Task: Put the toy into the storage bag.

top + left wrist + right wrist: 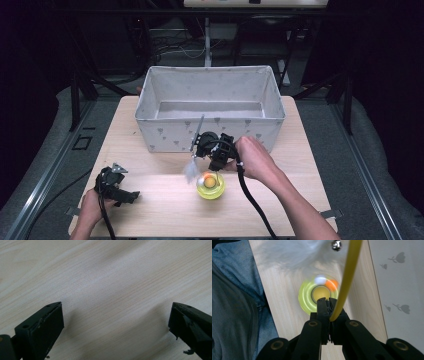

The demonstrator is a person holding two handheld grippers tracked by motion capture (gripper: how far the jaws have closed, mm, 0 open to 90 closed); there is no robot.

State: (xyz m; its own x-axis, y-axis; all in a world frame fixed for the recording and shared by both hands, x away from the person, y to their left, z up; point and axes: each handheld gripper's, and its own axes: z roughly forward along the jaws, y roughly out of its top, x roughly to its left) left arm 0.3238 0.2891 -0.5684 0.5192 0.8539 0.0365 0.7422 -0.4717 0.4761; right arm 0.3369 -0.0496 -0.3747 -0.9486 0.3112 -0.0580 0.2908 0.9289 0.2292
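Observation:
My right gripper [328, 302] is shut on a thin yellow stick [348, 272], which runs away from its tips to a small metal bell [336, 244] and a white feather tuft [294, 252]. Just beyond the tips lies a round yellow-green toy [305, 297] with an orange ball [331, 284] and a white ball [320, 280] blurred on its ring. In the high view the right gripper [214, 164] hangs over that toy [210, 185], with the feather [190, 171] to its left. My left gripper [131, 196] rests open at the table's front left, and bare wood lies between its jaws [116, 315].
A large grey fabric box [210, 130] with a small printed pattern stands at the back of the wooden table [160, 210], close behind the right gripper. A person's blue sleeve [234, 302] lies beside the table edge. Dark floor and cables surround the table.

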